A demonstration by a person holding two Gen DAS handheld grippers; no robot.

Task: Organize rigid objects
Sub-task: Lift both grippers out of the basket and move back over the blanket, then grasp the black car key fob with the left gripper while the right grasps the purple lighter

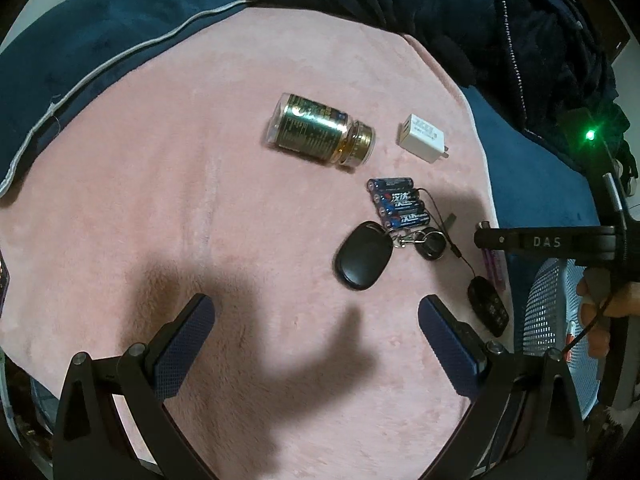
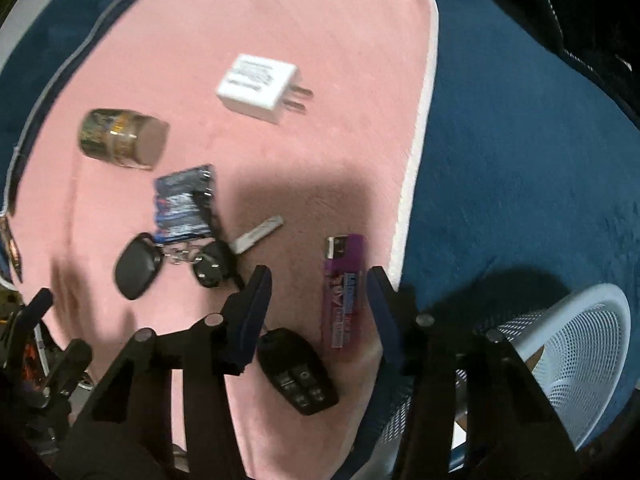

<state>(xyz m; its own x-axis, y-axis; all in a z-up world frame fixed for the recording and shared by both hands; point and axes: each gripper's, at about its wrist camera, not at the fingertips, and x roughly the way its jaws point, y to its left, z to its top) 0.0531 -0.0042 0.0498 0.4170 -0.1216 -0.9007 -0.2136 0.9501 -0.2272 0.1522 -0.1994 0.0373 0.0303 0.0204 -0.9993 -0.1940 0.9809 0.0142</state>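
Observation:
On a pink towel point(image 1: 180, 180) lie a gold-capped bottle point(image 1: 320, 131) on its side, a white charger plug point(image 1: 422, 137), a blue battery pack point(image 1: 398, 202), a black key fob point(image 1: 363, 256) with a keyring, and a black car remote point(image 1: 488, 306). My left gripper point(image 1: 316, 312) is open and empty above the towel's near part. My right gripper point(image 2: 320, 280) is open, its fingers either side of a purple lighter point(image 2: 343, 292). The remote point(image 2: 298, 372) lies just left of the lighter. The bottle point(image 2: 122, 138), plug point(image 2: 260, 86) and batteries point(image 2: 184, 202) lie farther off.
A white mesh basket point(image 2: 580, 344) stands to the right on the dark blue blanket point(image 2: 520, 140); it also shows in the left wrist view point(image 1: 552, 312). Dark clothing point(image 1: 440, 4) is heaped at the back. A small silver piece point(image 2: 256, 234) lies near the keyring.

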